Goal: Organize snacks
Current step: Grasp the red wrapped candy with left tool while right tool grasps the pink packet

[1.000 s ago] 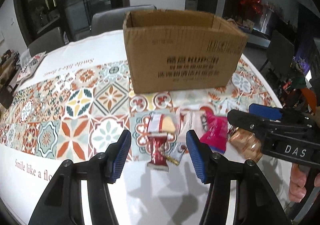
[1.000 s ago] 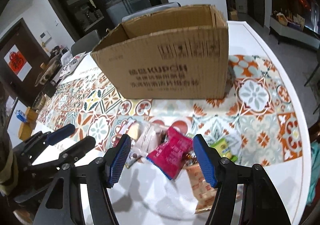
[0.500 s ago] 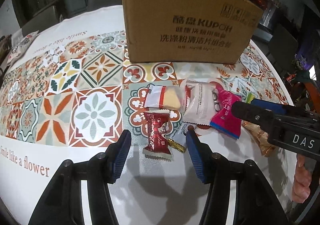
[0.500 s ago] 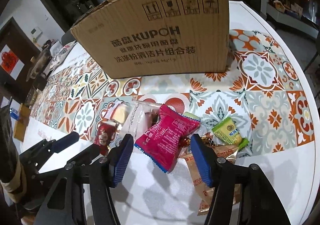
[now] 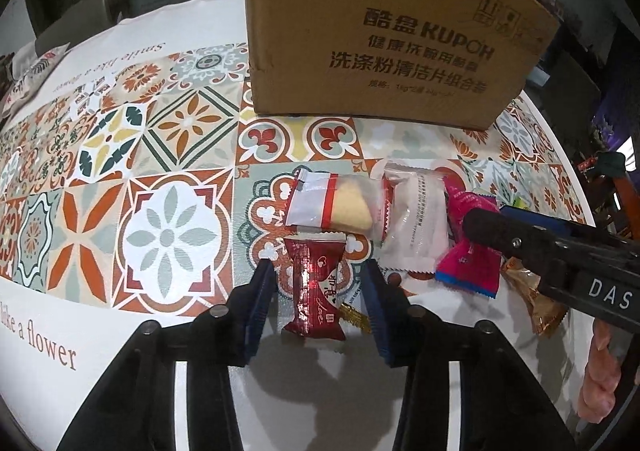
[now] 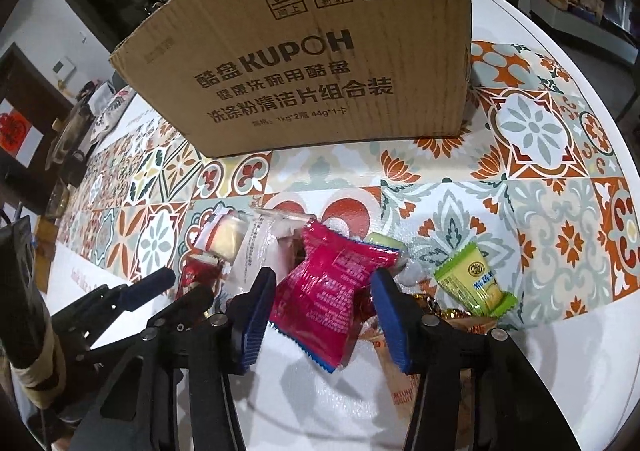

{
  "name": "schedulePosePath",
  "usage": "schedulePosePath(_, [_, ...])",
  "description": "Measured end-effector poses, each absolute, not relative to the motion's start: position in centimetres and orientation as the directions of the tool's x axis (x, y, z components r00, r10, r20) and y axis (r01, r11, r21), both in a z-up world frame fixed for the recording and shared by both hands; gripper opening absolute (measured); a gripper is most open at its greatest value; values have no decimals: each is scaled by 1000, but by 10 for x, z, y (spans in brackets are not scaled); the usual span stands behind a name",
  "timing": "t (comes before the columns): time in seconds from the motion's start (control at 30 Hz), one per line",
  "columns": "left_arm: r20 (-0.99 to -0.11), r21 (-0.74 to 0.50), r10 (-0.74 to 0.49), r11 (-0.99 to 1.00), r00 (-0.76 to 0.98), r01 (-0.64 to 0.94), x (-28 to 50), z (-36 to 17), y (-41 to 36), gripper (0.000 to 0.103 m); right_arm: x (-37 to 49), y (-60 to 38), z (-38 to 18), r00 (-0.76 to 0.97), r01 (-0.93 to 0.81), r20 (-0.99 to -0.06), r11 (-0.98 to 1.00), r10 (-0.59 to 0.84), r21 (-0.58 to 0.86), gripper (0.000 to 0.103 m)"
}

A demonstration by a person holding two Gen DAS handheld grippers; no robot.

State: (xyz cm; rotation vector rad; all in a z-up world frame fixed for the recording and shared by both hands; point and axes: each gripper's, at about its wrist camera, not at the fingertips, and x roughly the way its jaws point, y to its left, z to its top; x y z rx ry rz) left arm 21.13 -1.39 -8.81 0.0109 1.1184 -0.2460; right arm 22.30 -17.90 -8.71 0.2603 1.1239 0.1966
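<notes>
The left gripper [image 5: 318,299] jaws, just closing, stand apart around a dark red candy packet [image 5: 314,289]. The right gripper [image 6: 322,301] jaws, also closing, straddle a pink snack packet [image 6: 330,291] without pressing; the cardboard box [image 6: 304,63] stands beyond on the bench [image 5: 168,235].

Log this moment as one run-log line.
left gripper: closing around dark red snack, no contact | right gripper: closing around pink packet | cardboard box: behind pile
</notes>
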Motion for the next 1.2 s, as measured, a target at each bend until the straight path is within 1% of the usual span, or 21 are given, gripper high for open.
schedulePosePath(0.17, [-895, -147, -209, 972, 394, 183, 216, -94, -10, 34, 227, -172, -88, 420, -36, -867, 960, 266, 277, 49])
schedulePosePath(0.23, [-894, -150, -210, 973, 395, 177, 216, -94, -9, 28, 230, -169, -90, 407, -38, -874, 961, 266, 275, 44])
schedulePosePath(0.3, [-893, -164, -221, 971, 393, 174, 218, -95, -7, 24, 233, -167, -94, 393, -38, -877, 958, 275, 284, 43])
schedulePosePath(0.37, [-891, -178, -231, 970, 391, 168, 218, -95, -5, 23, 233, -164, -94, 402, -43, -877, 962, 264, 271, 42])
schedulePosePath(0.43, [-890, -182, -235, 969, 391, 168, 219, -95, -4, 22, 232, -160, -94, 406, -56, -878, 966, 252, 251, 36])
schedulePosePath(0.6, [-888, -178, -234, 968, 395, 175, 218, -93, -5, 22, 228, -157, -91, 417, -73, -878, 972, 235, 225, 34])
schedulePosePath(0.97, [-865, -172, -240, 967, 441, 189, 206, -71, -5, 22, 218, -160, -74, 455, -79, -863, 976, 218, 205, 34])
schedulePosePath(1.2, [-830, -180, -265, 960, 491, 215, 198, -37, -7, 22, 207, -162, -51, 493, -102, -839, 973, 232, 209, 34])
